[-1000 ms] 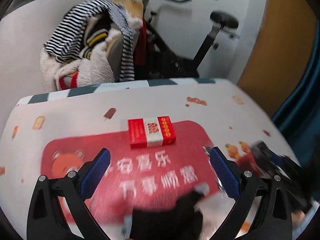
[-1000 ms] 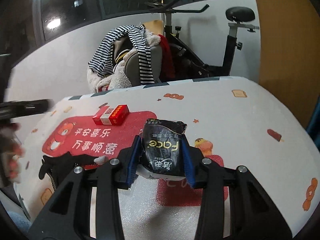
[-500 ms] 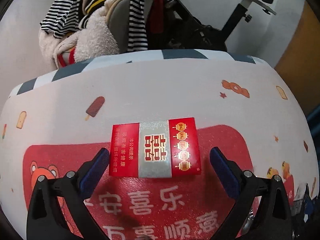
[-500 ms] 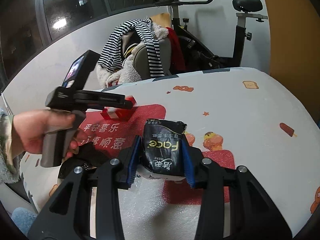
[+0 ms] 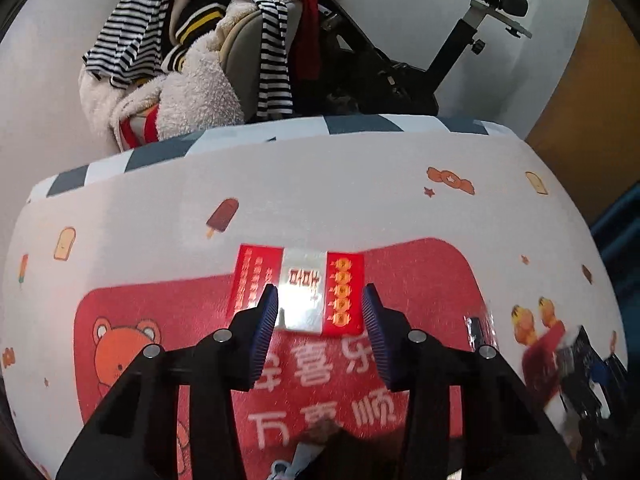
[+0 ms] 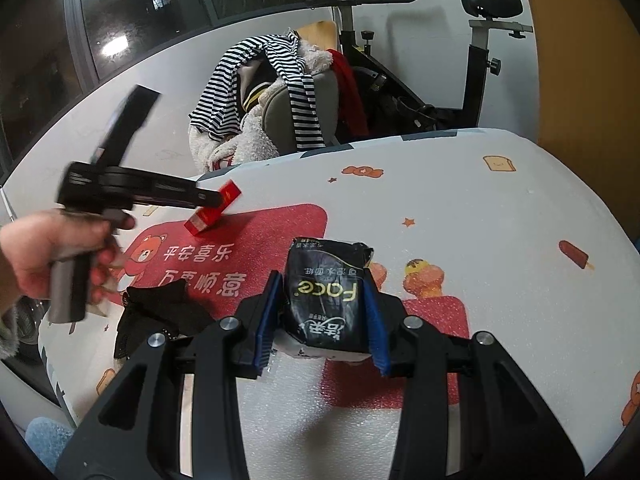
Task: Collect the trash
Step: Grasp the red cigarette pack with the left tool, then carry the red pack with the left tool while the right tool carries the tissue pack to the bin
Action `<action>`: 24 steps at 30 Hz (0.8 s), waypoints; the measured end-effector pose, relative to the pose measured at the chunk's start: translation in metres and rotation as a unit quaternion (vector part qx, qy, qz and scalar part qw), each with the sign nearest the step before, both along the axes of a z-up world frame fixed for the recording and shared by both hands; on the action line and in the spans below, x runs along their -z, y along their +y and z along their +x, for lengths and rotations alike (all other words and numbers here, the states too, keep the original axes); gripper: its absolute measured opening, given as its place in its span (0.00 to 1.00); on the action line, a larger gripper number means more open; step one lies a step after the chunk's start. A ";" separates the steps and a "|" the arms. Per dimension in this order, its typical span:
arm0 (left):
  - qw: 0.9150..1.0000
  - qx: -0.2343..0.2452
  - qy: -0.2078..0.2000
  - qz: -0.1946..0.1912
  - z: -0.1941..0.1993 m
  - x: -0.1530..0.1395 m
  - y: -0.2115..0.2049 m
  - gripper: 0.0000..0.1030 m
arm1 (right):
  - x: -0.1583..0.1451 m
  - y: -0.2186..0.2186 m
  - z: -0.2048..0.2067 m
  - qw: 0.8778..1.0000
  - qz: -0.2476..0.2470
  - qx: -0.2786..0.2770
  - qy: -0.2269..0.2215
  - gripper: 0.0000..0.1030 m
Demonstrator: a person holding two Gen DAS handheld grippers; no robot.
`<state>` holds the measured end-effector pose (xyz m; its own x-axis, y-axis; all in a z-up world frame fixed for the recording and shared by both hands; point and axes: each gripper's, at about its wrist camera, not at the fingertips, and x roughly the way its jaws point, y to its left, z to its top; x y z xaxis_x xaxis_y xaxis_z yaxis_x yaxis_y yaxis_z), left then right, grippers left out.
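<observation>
The right gripper (image 6: 320,316) is clamped on a black tissue pack (image 6: 326,300) printed "Face", held just above the table (image 6: 460,208). Farther off, the left gripper (image 5: 319,316) has just been closing, jaws half apart astride a red cigarette box (image 5: 298,290) lying on the red mat (image 5: 420,280); contact is unclear.

You see a red box (image 5: 300,288) with a silver middle band on the red mat (image 5: 420,272). Beside this mat, the white tablecloth (image 5: 340,184) carries small toast and ice-lolly prints. Your right blue pads (image 6: 374,320) touch a black packet (image 6: 326,300).
</observation>
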<state>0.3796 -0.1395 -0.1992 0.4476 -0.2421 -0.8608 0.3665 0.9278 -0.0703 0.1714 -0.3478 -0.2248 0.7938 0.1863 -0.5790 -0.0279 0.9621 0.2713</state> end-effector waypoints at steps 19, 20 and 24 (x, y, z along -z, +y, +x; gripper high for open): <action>0.999 -0.006 0.029 0.027 0.030 0.047 0.002 0.94 | 0.001 -0.001 0.001 1.000 0.010 -0.005 0.003 0.40; 0.999 -0.010 0.035 0.025 0.031 0.050 0.003 0.94 | 0.002 -0.002 0.001 1.000 0.011 -0.004 0.003 0.40; 0.999 -0.019 0.028 0.019 0.030 0.047 0.009 0.84 | 0.002 -0.003 0.002 1.000 0.014 -0.004 0.004 0.40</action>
